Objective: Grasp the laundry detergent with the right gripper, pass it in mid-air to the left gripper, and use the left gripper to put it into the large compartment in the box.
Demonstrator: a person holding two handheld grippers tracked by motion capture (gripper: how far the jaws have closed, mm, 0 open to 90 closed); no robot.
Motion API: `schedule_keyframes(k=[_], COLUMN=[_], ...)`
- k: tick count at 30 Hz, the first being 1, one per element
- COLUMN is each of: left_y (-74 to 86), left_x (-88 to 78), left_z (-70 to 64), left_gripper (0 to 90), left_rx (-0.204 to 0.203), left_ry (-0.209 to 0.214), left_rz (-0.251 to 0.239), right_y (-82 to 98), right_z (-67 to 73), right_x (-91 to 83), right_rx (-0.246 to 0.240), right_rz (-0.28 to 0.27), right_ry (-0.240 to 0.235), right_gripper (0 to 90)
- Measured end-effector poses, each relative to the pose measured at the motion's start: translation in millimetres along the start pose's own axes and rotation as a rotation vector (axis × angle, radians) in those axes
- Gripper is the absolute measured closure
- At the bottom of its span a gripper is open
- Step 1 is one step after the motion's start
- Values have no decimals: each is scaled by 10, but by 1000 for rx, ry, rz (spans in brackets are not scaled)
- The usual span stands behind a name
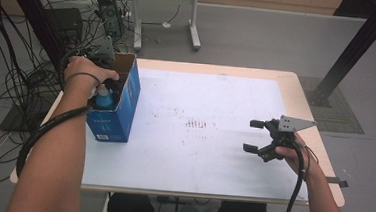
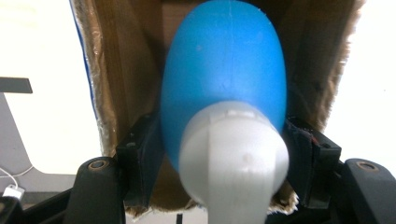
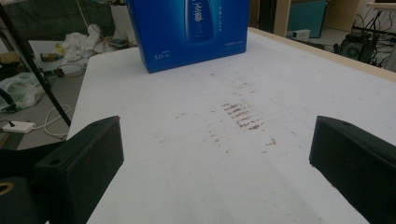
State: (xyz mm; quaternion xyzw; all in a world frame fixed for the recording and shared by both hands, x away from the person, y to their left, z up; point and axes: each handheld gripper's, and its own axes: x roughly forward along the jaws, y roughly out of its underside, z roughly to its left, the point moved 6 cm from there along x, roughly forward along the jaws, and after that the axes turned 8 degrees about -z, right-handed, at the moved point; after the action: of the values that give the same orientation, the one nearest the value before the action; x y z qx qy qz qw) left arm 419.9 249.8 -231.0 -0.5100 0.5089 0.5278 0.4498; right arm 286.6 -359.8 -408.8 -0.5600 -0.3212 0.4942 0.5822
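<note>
An open-topped blue cardboard box (image 1: 118,113) stands at the left end of the white table (image 1: 212,158). My left gripper (image 1: 108,88) reaches down into it, shut on a blue bottle (image 1: 103,100). Up close, the bottle's blue body (image 2: 224,70) and pale grey cap (image 2: 233,158) sit squeezed between the black jaws of the left gripper (image 2: 224,161), with the box's brown inner wall (image 2: 121,70) behind. My right gripper (image 1: 250,135) hovers over the table's right side, open and holding nothing. From the right gripper (image 3: 217,172), the box (image 3: 187,32) stands far ahead.
Reddish-brown smudges (image 1: 197,123) mark the table's middle. Tangled cables (image 1: 8,73) and dark equipment lie on the floor to the left. A second table's legs (image 1: 193,31) stand behind, and a black slanted post (image 1: 355,47) rises at the right.
</note>
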Motion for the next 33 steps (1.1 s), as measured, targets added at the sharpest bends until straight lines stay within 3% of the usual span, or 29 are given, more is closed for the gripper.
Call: schedule_keyframes(k=[13,16,23,33], left_y=[73,80,124,207], left_x=[-269,-340,-529,-710], left_z=[-79,-149,-215,-435], left_gripper=[349,347,333,273], left_rx=[19,27,35,104], left_ry=[1,-38,-52,-71], left_rz=[-36,-36,-61,-86], right_y=[-6,-4,-6,1], right_z=[2,1,7,10], right_x=[-2,4,8,12], right_rx=[-4,-2,-4,5], right_rz=[-9,-10,-8,-9], right_ry=[-2,-3,-7,-6], right_gripper=[29,29,28,28])
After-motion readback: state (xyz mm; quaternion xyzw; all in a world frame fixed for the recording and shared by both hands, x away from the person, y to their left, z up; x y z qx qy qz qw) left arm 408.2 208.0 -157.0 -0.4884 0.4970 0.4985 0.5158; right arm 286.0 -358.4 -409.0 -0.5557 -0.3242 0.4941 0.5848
